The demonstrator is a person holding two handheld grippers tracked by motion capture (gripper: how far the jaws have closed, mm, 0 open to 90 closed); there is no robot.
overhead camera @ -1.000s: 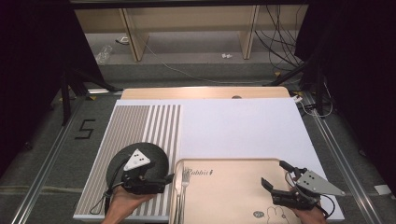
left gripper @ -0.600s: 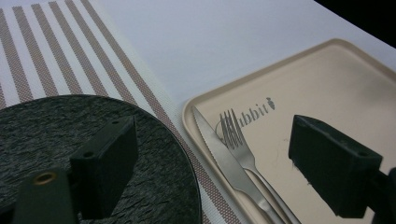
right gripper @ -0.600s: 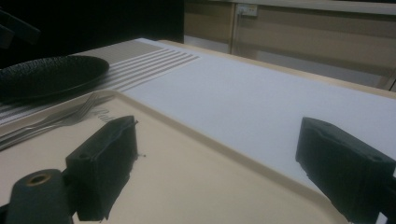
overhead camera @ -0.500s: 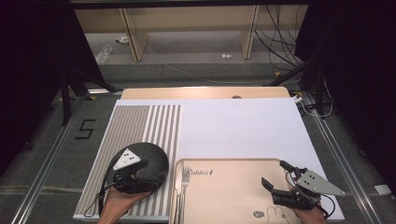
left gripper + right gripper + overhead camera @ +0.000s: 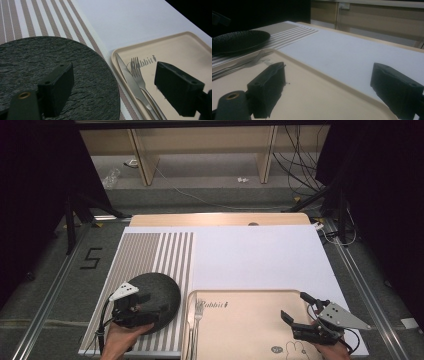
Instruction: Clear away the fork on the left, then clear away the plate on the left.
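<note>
The dark round plate [image 5: 152, 296] lies on the striped placemat [image 5: 150, 255], just left of the beige tray [image 5: 245, 320], near the counter's [image 5: 220, 219] front edge. Taking the tray as the landmark: the plate's rim sits just beside the tray's left wall, apart from it by a narrow strip of striped mat, as the left gripper view shows [image 5: 75, 82].

The left tongs [image 5: 150, 301] hover over the plate's near part, held by a hand [image 5: 124, 340] coming in from the bottom edge. In the left gripper view their jaws stand wide apart, one over the plate's rough surface, the other over the tray's left part; nothing is between them and they grip nothing.

A fork [image 5: 137, 68] and a knife [image 5: 127, 75] lie side by side inside the tray along its left wall, tines and blade tip pointing away from the person.

The right tongs [image 5: 295, 312] are over the tray's right end, near its front right corner. In the right gripper view their jaws are spread wide, one above the tray floor [image 5: 312, 95], the other out past the tray's rim over the white mat [image 5: 352, 55]; they hold nothing.
</note>
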